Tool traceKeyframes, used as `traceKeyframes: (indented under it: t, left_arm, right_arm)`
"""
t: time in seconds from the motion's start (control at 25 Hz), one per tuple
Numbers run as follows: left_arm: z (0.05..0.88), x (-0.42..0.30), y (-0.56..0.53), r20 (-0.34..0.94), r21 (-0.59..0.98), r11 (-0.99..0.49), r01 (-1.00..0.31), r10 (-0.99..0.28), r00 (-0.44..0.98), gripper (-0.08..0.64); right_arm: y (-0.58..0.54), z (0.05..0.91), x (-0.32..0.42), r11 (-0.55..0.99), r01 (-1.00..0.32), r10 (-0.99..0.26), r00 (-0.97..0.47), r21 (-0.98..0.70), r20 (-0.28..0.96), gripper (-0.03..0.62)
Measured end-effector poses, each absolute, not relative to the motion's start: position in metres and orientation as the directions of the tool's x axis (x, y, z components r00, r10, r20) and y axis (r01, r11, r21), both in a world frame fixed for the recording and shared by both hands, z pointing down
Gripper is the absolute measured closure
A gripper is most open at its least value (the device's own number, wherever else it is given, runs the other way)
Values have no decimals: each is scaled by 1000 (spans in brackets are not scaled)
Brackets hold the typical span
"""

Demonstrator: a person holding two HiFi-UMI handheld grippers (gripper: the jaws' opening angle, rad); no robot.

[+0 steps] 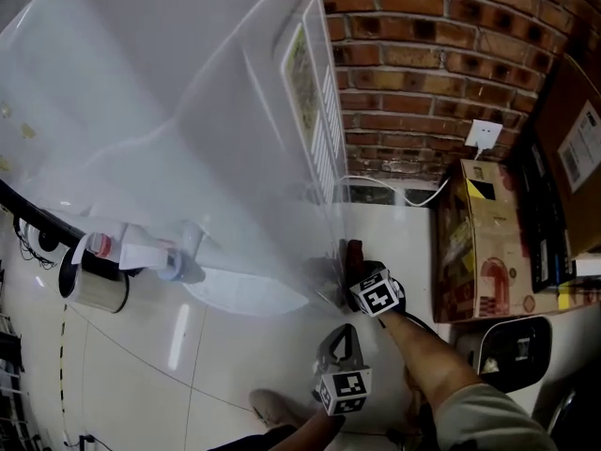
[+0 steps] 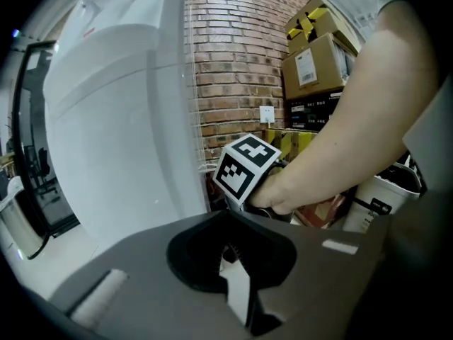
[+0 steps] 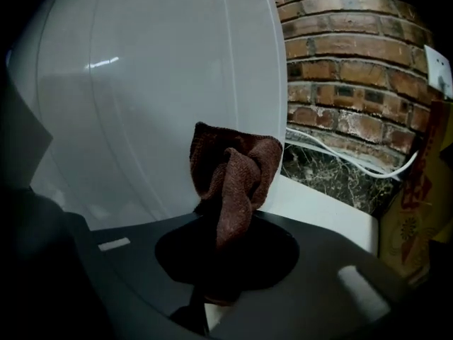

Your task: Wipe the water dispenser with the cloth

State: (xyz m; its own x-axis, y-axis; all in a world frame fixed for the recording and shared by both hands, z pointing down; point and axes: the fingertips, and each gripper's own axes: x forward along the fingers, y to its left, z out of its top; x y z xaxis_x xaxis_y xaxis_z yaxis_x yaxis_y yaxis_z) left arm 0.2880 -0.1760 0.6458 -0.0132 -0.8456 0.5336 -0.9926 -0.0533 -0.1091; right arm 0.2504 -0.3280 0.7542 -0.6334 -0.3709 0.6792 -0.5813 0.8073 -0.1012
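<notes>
The white water dispenser (image 1: 188, 130) fills the left and middle of the head view, and its smooth side panel (image 3: 156, 91) stands close in front of the right gripper. My right gripper (image 1: 353, 265) is shut on a bunched brown cloth (image 3: 232, 170), held low against the dispenser's lower right corner by the floor. The cloth (image 1: 352, 251) stands up out of the jaws and hides them. My left gripper (image 1: 344, 333) hangs just below and behind the right one, away from the dispenser. Its fingers meet at the tips with nothing in them. In the left gripper view I see the right gripper's marker cube (image 2: 244, 167).
A brick wall (image 1: 423, 54) with a white socket (image 1: 484, 136) and a white cable (image 1: 394, 188) stands behind the dispenser. Cardboard boxes (image 1: 479, 242) and a white bin (image 1: 516, 350) crowd the right. A cylindrical container (image 1: 94, 285) sits on the tiled floor at left. A shoe (image 1: 277, 407) is below.
</notes>
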Motion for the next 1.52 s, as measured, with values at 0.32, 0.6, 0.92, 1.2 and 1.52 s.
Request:
traceKeyframes:
  t: [0.32,0.6,0.92,1.2,1.52]
  left_arm:
    - [576,313,-191,477,-51,-77,-996,-878,43,560]
    - [435,335,-218,325,-175,-211,-962,-934,146,560]
    - [313,335,-224,127,-110,-152,-982,-982,138,560]
    - [310,322,-225,112,-103,-100,-990,-990,88,560]
    - [327,321,-215,174,-144,-171,-975,-974,145,560]
  right_arm:
    - [-311,728,269,813,-568,-352,-656,-130,667,514]
    - [-356,590,297,786,-616,-519,-703,-53,486,514]
    - [-370,342,345,767,-641,-638,-762,8,113,512]
    - [-360,142,335,761,-627,-606,-778,164,-164,512]
    - [-354,4,291,736,-636,-537,-758,234,-371,514]
